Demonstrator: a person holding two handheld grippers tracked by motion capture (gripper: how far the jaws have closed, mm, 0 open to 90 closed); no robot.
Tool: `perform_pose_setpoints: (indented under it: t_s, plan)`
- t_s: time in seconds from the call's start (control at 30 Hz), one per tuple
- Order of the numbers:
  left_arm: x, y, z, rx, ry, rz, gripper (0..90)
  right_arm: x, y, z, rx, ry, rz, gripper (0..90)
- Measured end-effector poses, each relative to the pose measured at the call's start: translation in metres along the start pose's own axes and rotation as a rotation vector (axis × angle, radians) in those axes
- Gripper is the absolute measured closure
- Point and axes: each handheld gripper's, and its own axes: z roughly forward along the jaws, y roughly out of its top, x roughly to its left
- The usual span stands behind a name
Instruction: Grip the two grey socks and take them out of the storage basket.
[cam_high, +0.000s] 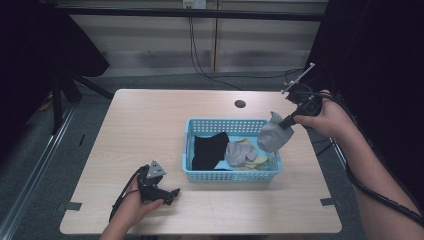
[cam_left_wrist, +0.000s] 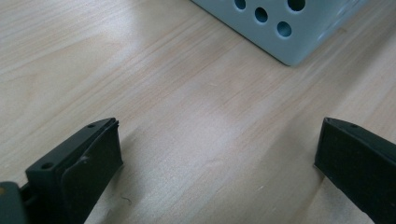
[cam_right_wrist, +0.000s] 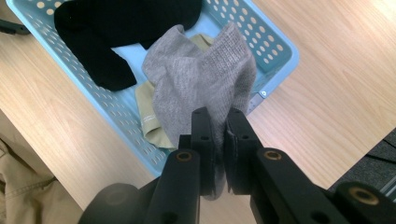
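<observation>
R tool (cam_right_wrist: 219, 135) is pinching a grey sock (cam_right_wrist: 205, 79), jaws pressed tight on the fabric w/ the sock's bulk hanging free beyond the tips. In the high view the same sock (cam_high: 272, 135) hangs above the right end of the blue basket (cam_high: 225, 175), lifted clear of the stuff inside, and the R tool (cam_high: 287, 121) sits just outside the basket's far right corner, held by the person's right hand (cam_high: 325, 117).

Inside the basket: a black sock (cam_high: 207, 149) at the left half, a 2nd grey sock (cam_high: 239, 151) next to it near the middle, and a pale yellow-ish piece (cam_high: 255, 161) toward the basket's front right, partly under the grey one. In the right gripper view the yellow piece (cam_right_wrist: 152, 116) peeks out below the held sock.

L tool (cam_high: 172, 192) rests low on the surface (cam_high: 150, 120), in front of the basket's front left corner, apart from it. Jaws spread wide, nothing between them; in the left gripper view the basket corner (cam_left_wrist: 289, 32) is just ahead, bare wood btw.
</observation>
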Motion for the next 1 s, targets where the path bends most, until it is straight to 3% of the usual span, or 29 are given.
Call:
perform_pose_setpoints:
  t_s: [0.57, 1.0]
  plan:
    - [0.0, 0.0, 0.0, 0.0, 0.0, 0.0, 0.0, -0.027, -0.033, -0.017, -0.016, -0.027, 0.071, 83.9]
    - [0.0, 0.0, 0.0, -0.002, 0.002, 0.0, 0.0, -0.041, -0.057, -0.014, -0.009, -0.03, 0.109, 83.8]
